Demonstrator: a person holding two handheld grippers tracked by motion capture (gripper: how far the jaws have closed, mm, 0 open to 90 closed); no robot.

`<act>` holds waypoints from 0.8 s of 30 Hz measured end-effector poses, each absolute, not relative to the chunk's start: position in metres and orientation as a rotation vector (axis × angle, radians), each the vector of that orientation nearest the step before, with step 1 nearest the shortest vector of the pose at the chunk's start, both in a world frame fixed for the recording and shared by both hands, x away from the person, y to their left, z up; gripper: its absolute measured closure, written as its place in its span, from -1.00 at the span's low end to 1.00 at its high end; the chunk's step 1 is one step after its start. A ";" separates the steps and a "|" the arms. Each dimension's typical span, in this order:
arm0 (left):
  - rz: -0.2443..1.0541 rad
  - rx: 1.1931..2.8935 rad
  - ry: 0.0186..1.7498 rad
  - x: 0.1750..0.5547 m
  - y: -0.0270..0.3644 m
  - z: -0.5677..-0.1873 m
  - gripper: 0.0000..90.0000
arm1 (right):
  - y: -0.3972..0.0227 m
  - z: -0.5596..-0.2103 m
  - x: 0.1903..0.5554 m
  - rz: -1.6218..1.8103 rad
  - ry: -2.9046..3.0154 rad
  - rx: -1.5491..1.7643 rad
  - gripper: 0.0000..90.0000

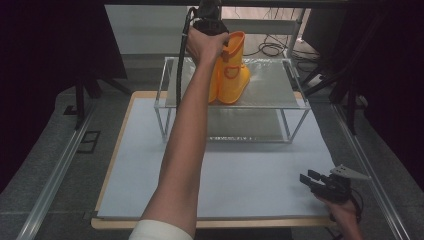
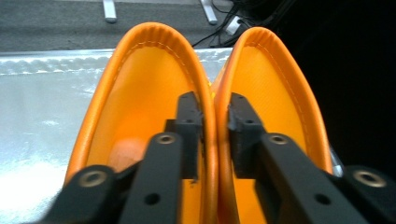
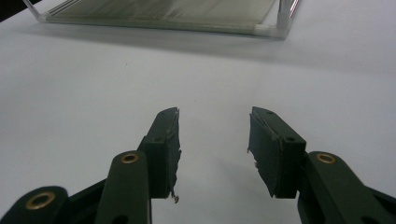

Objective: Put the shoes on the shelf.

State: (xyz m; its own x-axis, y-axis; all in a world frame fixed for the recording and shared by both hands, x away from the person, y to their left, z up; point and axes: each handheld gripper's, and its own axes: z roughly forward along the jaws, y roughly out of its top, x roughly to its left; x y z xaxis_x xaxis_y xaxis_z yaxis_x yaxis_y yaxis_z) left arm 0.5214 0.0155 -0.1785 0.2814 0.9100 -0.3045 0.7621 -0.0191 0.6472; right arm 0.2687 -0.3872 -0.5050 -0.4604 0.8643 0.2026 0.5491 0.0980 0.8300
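Two orange boots stand side by side on the top shelf of a clear rack. The left gripper has one jaw inside each boot, with both inner walls between them, jaws a little loose. The right gripper rests low on the table, jaws spread, nothing between.

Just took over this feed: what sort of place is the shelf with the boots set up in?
Probably a lab or test workspace, not a home: the orange boots stand on a bare metal-framed shelf on a covered table, with loose cables on the floor behind.
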 end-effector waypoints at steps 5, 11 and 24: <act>0.250 1.819 1.485 0.521 0.014 -0.178 0.27 | -0.386 -0.505 0.269 1.300 2.051 1.388 0.17; 0.281 1.817 1.399 0.515 0.012 -0.162 -0.07 | -0.385 -0.506 0.269 1.294 2.059 1.388 0.17; 0.228 1.955 1.156 0.487 0.044 -0.143 0.32 | -0.387 -0.505 0.268 1.293 2.047 1.392 0.17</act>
State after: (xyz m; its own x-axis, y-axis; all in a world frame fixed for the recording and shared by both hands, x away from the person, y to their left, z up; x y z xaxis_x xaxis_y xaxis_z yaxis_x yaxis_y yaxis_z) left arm 0.4874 0.0443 -0.1430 0.5592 0.7930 -0.2418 0.6414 -0.2290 0.7322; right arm 0.2685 -0.3871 -0.5052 -0.4579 0.8668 0.1975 0.5507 0.1022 0.8284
